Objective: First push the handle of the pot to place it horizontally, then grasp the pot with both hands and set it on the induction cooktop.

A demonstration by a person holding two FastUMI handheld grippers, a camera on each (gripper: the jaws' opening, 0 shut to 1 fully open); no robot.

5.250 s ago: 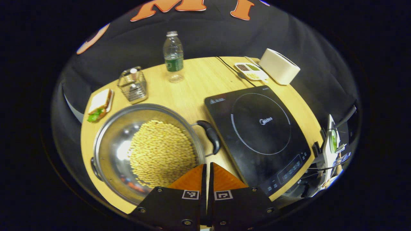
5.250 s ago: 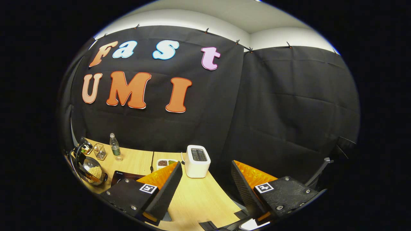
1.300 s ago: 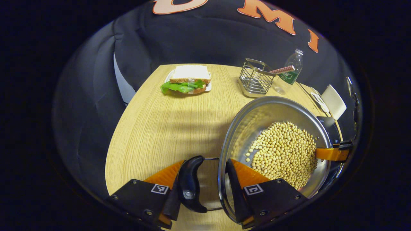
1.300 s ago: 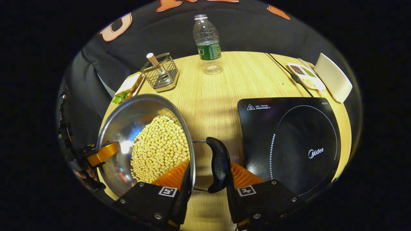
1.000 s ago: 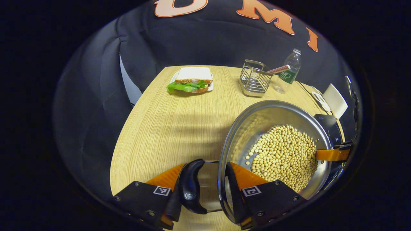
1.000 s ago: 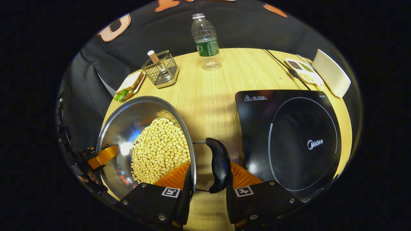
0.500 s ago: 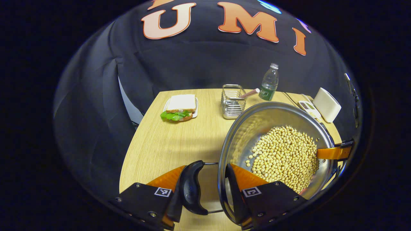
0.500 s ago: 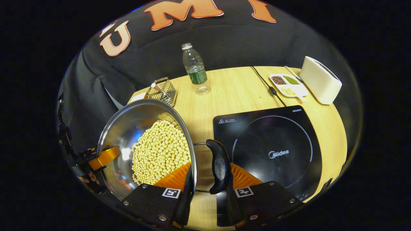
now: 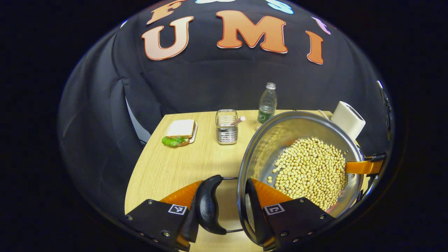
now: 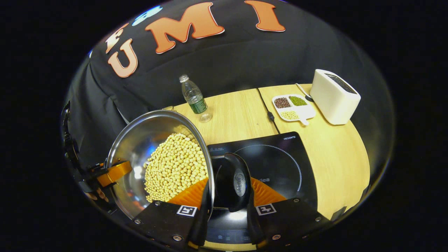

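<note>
A steel pot (image 9: 269, 147) full of pale beans (image 9: 308, 168) hangs in the air above the table, held level between both grippers. My left gripper (image 9: 224, 185) is shut on the pot's left black handle (image 9: 207, 206), one finger outside the handle and the other inside the pot wall. My right gripper (image 10: 227, 182) is shut the same way on the right black handle (image 10: 238, 182) of the pot (image 10: 140, 143). This handle hangs over the left part of the black induction cooktop (image 10: 280, 157). Across the beans, each view shows the other gripper's finger (image 9: 362, 167) (image 10: 112, 173).
On the wooden table (image 9: 168, 164) stand a sandwich on a plate (image 9: 180, 130), a wire basket (image 9: 226, 126) and a water bottle (image 10: 194, 96). A white toaster (image 10: 334, 99), a divided dish of grains (image 10: 292, 106) and a cable (image 10: 266, 108) lie behind the cooktop.
Both grippers have raised the pot off the table and carried it to the right; its right handle now hangs over the cooktop. Five seconds ago the right gripper was open and far off.
</note>
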